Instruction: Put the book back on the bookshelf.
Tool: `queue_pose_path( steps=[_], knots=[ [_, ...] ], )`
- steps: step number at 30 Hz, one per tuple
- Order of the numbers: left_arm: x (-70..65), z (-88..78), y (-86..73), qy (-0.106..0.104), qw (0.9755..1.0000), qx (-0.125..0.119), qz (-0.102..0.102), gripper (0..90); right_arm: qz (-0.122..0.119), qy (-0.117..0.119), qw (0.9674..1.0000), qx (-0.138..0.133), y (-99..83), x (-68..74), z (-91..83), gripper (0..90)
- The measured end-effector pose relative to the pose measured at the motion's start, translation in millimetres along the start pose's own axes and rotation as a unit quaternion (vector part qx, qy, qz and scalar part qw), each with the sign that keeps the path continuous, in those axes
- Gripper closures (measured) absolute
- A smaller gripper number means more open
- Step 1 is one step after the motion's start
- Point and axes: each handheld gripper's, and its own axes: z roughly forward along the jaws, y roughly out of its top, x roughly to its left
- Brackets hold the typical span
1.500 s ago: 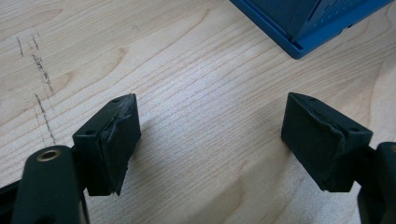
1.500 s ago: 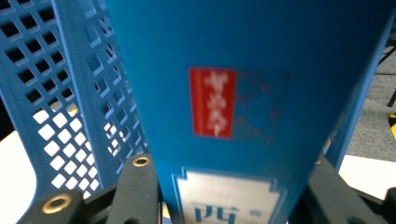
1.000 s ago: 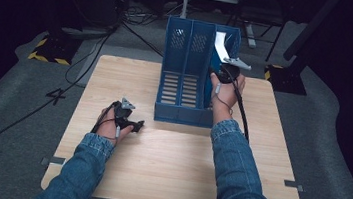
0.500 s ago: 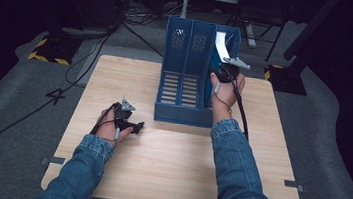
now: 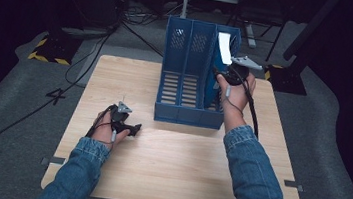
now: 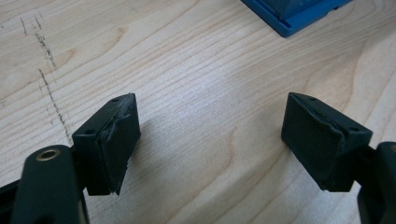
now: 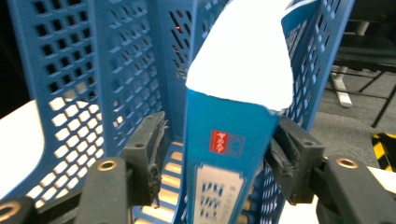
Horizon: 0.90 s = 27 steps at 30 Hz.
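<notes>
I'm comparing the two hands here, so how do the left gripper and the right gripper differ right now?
The left gripper lies low over the bare wooden table, nothing between its wide jaws; the right gripper is raised at the blue file rack, a blue book between its jaws, which have just been opening, left pad clear. Both have black jaws.

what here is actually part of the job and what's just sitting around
In use:
- book, standing in the rightmost slot of the blue file rack
- right gripper, jaws just opening, a gap at the left pad

Idle or background:
- left gripper, open over the bare table
- cables on the floor
- yellow-black striped base
</notes>
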Motion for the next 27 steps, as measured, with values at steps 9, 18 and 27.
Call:
queue_pose_path(
  steps=[9, 18, 27],
  knots=[
    [1.2, -5.3, -6.0, -0.003, 1.0000, -0.002, 0.000, 20.0, -0.030, 0.051, 0.9982, -0.009, 10.4, -5.9, -56.2, 39.5],
    [2.4, -8.6, -9.3, 0.000, 1.0000, -0.001, 0.002, 19.6, -0.041, 0.091, 0.9947, 0.021, 0.2, -15.1, -109.3, 36.3],
    [2.1, -7.1, -8.2, -0.001, 1.0000, 0.000, -0.003, 18.5, -0.022, 0.136, 0.9872, 0.080, -25.5, -31.7, -131.6, 36.6]
  ],
)
